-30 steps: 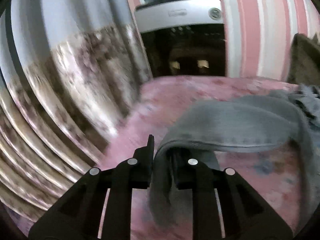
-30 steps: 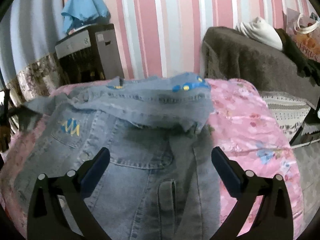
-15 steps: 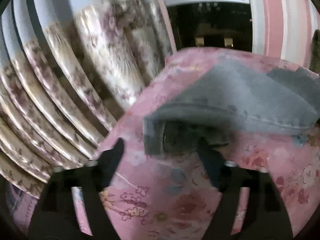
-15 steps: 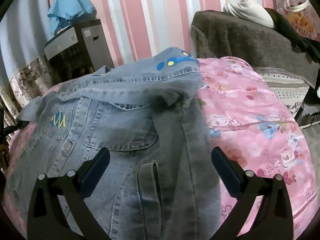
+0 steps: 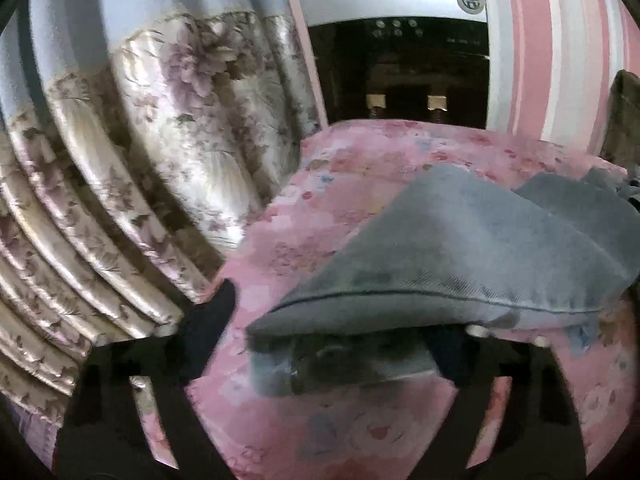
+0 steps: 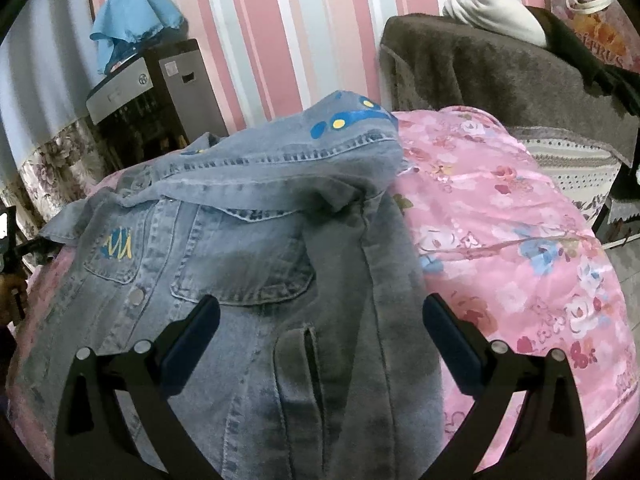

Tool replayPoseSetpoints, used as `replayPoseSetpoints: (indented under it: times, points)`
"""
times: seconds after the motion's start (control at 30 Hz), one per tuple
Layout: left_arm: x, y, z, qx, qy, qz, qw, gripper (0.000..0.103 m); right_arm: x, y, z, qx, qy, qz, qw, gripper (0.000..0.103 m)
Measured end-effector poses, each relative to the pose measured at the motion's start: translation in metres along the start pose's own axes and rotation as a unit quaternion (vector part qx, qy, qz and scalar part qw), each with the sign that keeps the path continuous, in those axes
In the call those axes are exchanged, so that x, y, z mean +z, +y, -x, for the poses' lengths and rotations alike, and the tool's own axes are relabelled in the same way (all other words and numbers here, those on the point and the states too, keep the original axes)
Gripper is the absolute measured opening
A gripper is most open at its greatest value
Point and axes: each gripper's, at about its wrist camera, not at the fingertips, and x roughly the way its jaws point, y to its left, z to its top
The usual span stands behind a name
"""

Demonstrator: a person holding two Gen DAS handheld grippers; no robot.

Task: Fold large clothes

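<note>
Since a second ago your left gripper point(image 5: 332, 344) has let go of the sleeve point(image 5: 460, 264) and dropped closer to the bedspread point(image 5: 320, 184); the cuff that hung pinched between its fingers now lies on the bed. Its jaws stand apart and are closing again, the cuff end between them, with no pad seen pressing on the cloth. Your right gripper point(image 6: 320, 336) hangs wide open above the denim jacket point(image 6: 240, 256), touching nothing. The jacket lies front up across the bedspread, collar toward the striped wall point(image 6: 260, 40), its length running away from you. The sleeve runs from the left gripper rightward to the jacket body. Judgement: the left hand is nearer the sleeve, so folding it inward falls to that hand.
</note>
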Motion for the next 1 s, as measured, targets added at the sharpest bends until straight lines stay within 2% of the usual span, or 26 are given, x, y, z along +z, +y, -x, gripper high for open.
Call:
replayPoseSetpoints:
  times: [0.03,0.17,0.27,0.33,0.47,0.53,0.63,0.7,0.8,0.9,1.0]
  points:
    - [0.0,-0.002,-0.005,0.0,0.011,-0.001,0.9999,0.069,0.003,0.0,0.001,-0.001,-0.001,0.002,1.0,0.101]
    - [0.002,-0.001,-0.01,0.003,0.012,0.001,0.9999,0.06,0.024,-0.001,0.002,-0.051,-0.002,0.023,0.998,0.101]
    - [0.003,0.002,-0.009,0.003,0.013,0.002,0.9999,0.05,0.037,-0.006,0.0,-0.071,-0.002,0.02,0.997,0.101]
    - [0.005,0.007,-0.008,0.004,0.013,0.002,0.9999,0.036,0.042,-0.007,-0.004,-0.088,-0.002,0.019,0.996,0.101]
    - [0.013,0.02,-0.006,-0.008,0.011,0.018,0.9997,0.024,0.043,-0.01,-0.009,-0.108,-0.004,0.01,0.994,0.101]
    - [0.021,0.018,0.0,-0.008,-0.001,0.013,0.9999,0.014,0.041,-0.011,-0.01,-0.103,-0.007,0.006,0.995,0.101]
    - [0.044,0.008,0.024,-0.007,-0.048,0.011,0.9988,0.008,0.04,-0.013,-0.01,-0.1,-0.011,0.006,0.995,0.101]
    - [0.066,-0.004,0.046,-0.024,-0.081,0.014,0.9963,0.006,0.041,-0.016,-0.012,-0.096,-0.011,0.001,0.995,0.101]
    - [0.101,-0.047,0.085,-0.074,-0.135,-0.002,0.9881,0.006,0.047,-0.021,-0.012,-0.089,-0.015,-0.007,0.996,0.101]
    - [0.119,-0.095,0.109,-0.121,-0.153,-0.019,0.9806,0.006,0.055,-0.026,-0.011,-0.08,-0.018,-0.013,0.997,0.101]
    - [0.127,-0.162,0.13,-0.157,-0.169,-0.055,0.9715,0.006,0.065,-0.033,-0.009,-0.075,-0.018,-0.012,0.997,0.101]
